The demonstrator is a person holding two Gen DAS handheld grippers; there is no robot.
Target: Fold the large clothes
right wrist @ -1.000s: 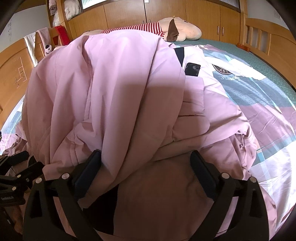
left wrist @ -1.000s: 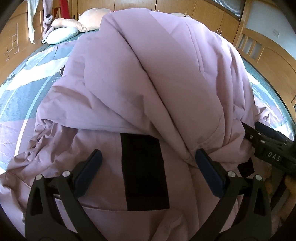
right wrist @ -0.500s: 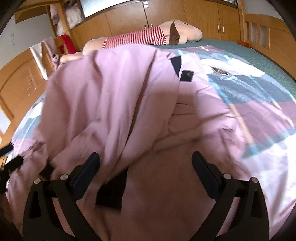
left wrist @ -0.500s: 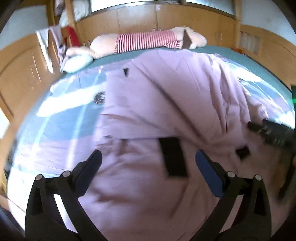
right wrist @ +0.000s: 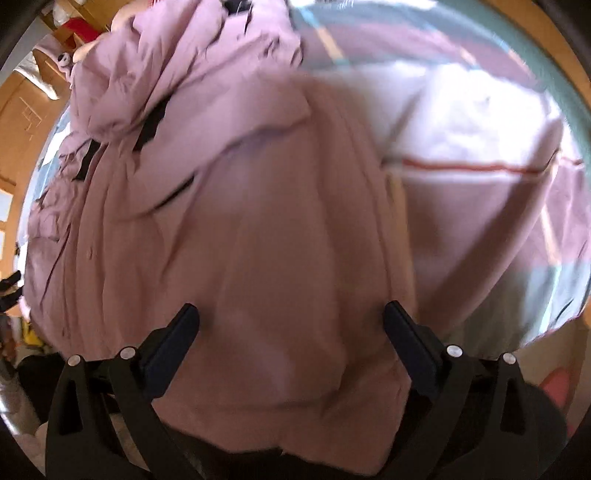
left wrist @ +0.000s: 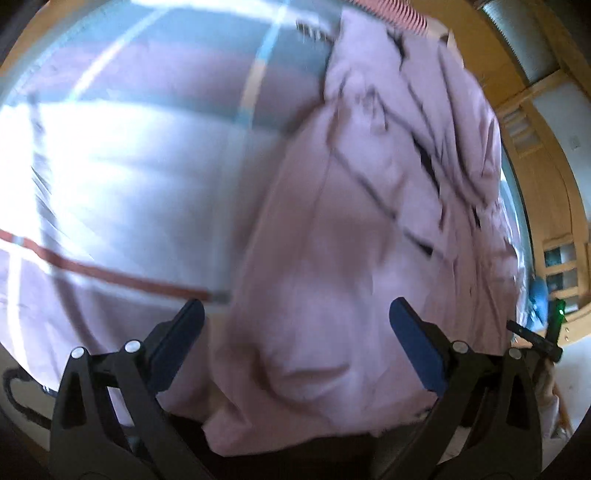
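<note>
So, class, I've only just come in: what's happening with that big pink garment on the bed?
A person with a two-finger tool in each hand is folding a large pink jacket spread on the patterned bed cover. Both the left tool and the right tool are open, fingers apart above the fabric, gripping nothing. The jacket lies rumpled and the views are motion-blurred.

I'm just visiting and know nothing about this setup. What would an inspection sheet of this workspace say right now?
Surface: bed with patterned sheet, white, mauve and grey blocks, one red stripe.
Job's things: large pink garment spread on the bed, rumpled, dark trim strips; its near edge reaches the bed's edge.
Clutter: striped plush toy at the far end, mostly hidden.
Grippers: left hand-held gripper open, over the garment's near edge; right hand-held gripper open likewise; neither holds cloth.
Cables: dark cord, blurred.
Surroundings: wooden cabinets; pictures motion-blurred.
</note>
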